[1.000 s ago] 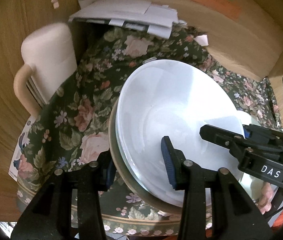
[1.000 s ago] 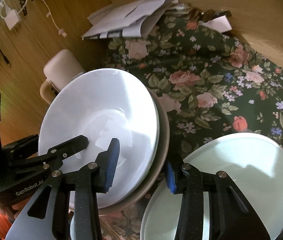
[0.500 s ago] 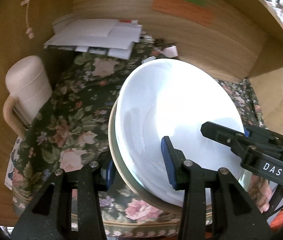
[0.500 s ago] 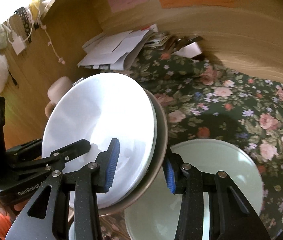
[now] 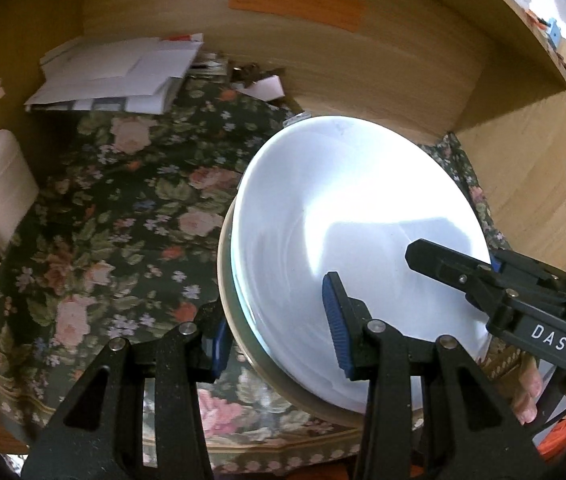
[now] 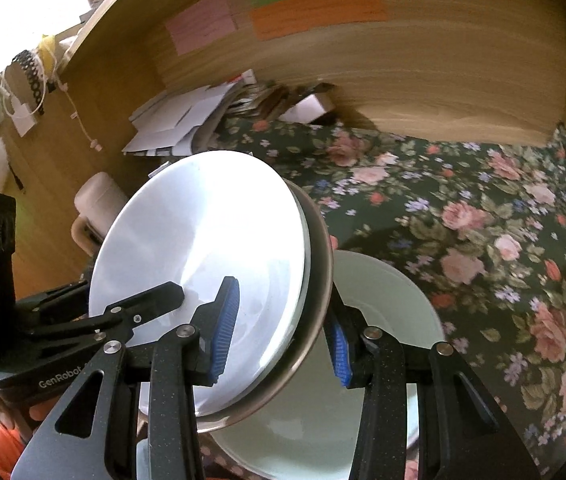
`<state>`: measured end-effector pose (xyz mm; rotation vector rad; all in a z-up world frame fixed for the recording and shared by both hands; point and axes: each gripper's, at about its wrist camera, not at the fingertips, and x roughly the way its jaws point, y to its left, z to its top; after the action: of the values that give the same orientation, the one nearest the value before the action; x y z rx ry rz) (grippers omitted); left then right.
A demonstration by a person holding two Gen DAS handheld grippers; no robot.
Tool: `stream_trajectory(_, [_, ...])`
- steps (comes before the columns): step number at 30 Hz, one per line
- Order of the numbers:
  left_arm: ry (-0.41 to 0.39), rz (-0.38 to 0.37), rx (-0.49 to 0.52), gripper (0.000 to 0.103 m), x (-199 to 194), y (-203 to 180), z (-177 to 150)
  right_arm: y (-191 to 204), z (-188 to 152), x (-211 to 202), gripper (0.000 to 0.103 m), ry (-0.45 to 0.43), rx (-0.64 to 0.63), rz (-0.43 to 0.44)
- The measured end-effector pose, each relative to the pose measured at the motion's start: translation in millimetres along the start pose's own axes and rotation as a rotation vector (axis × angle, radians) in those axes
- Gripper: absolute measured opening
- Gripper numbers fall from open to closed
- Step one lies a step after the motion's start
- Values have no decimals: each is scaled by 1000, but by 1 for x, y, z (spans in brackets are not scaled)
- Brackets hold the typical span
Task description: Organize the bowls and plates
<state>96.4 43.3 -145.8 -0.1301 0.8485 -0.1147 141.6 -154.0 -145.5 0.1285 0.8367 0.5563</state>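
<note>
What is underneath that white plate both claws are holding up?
Directly beneath the white plate sits a tan-rimmed dish. Below both, a pale green plate lies on the floral cloth, partly hidden.

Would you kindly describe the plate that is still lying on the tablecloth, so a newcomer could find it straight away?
Start at the dark floral tablecloth that covers the table under the wooden shelf. At its near edge, just beneath the tilted stack of dishes held up by both grippers, lies a pale green plate. It is the only dish lying flat on the cloth and not held by a gripper.
</note>
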Motion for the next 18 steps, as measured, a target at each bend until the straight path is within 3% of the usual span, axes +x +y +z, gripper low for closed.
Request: stream_trajectory(18, [89, -20, 37, 41, 37, -31, -10, -45, -21, 4, 38, 49, 83, -21])
